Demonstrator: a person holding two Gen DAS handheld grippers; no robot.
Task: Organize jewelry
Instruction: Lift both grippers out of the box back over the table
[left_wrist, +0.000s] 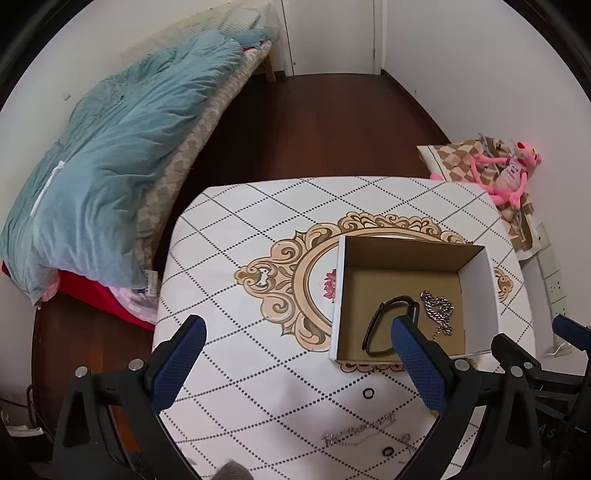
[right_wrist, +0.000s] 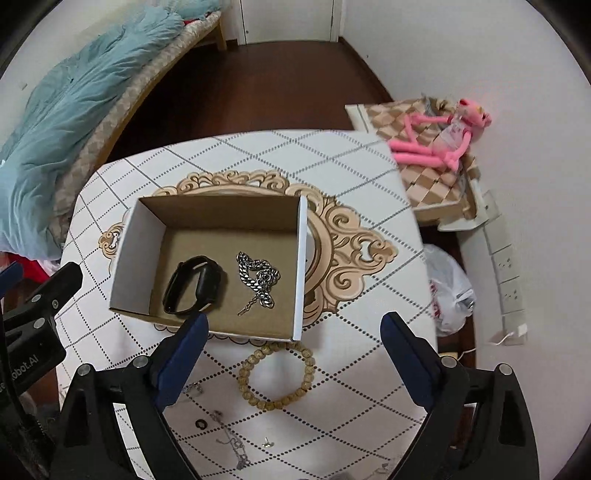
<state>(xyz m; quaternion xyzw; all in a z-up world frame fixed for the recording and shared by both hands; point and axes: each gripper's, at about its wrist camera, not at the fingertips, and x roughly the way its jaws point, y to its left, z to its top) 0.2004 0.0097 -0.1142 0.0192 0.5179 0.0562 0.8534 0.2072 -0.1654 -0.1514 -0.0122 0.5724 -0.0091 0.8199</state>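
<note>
An open cardboard box (left_wrist: 476, 295) (right_wrist: 301, 258) stands on the patterned table. Inside lie a black wristband (left_wrist: 384, 328) (right_wrist: 194, 284) and a silver chain (left_wrist: 439, 310) (right_wrist: 258, 278). A wooden bead bracelet (right_wrist: 277, 374) lies on the table just in front of the box, between the fingers of my right gripper (right_wrist: 293, 354), which is open and empty above it. My left gripper (left_wrist: 299, 363) is open and empty, to the left of the box. A sparkly silver chain (left_wrist: 358, 430), two small black rings (left_wrist: 368, 393) (left_wrist: 388, 451) and a small earring (right_wrist: 266, 441) lie near the front edge.
The table (left_wrist: 236, 258) has a white diamond-pattern cover. A bed with a blue quilt (left_wrist: 110, 155) is to the left. A pink plush toy (left_wrist: 513, 173) lies on a checked cushion at the right. A white plastic bag (right_wrist: 448, 288) sits beside the table.
</note>
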